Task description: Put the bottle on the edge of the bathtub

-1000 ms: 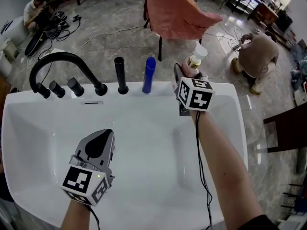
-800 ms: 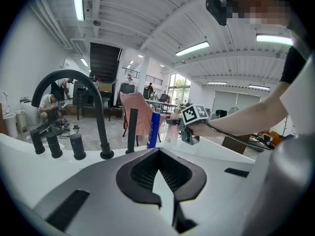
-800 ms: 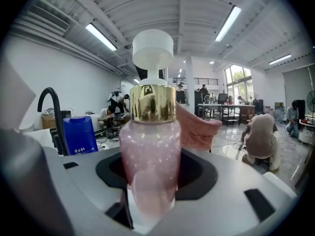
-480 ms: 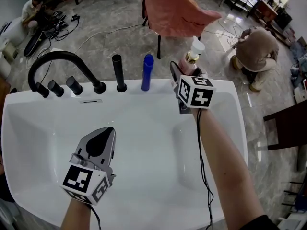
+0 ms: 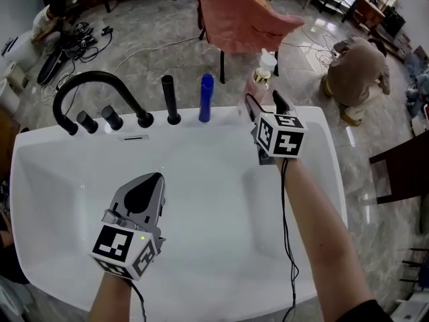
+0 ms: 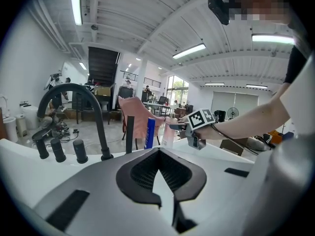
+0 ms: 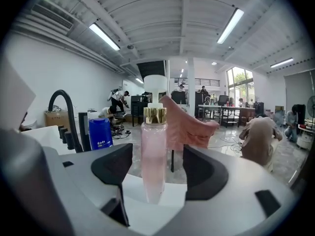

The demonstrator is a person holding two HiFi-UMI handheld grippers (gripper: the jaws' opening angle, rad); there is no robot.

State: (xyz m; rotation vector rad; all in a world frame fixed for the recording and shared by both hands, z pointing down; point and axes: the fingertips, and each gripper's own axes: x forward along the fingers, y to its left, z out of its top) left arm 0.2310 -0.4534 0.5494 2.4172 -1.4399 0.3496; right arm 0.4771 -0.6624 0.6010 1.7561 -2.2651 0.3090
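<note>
1. A white bathtub (image 5: 314, 123) fills the head view from above. A person holds a two-jaw gripper in each hand over it.
2. The right gripper (image 5: 263, 100) reaches to the tub's far edge, towards the right end. Its marker cube sits just above the wrist.
3. A slim pink bottle (image 7: 153, 151) with a gold collar and a white cap stands upright on that far edge, its base on the white surface.
4. The bottle stands between the right gripper's jaws. The jaws are opening, spread wide, with a clear gap on each side of the bottle, so neither pad presses on it.
5. The left gripper (image 5: 153, 180) hovers over the tub's basin, near the person and well apart from the bottle. Its jaws are closed tip to tip and hold nothing; only the white tub shows through the gap behind the tips.
6. Along the same far edge, left of the pink bottle, stands a blue bottle (image 5: 206, 98), upright.
7. Next to it on the left is a black upright tube (image 5: 171, 99).
8. Further left is a black arched tap (image 5: 143, 119) and two short black knobs (image 5: 111, 117).
9. Beyond the tub lies a grey stone floor. A pink cloth (image 5: 234, 15) hangs over a chair just behind the pink bottle.
10. A person in beige (image 5: 358, 76) crouches on the floor to the right.
</note>
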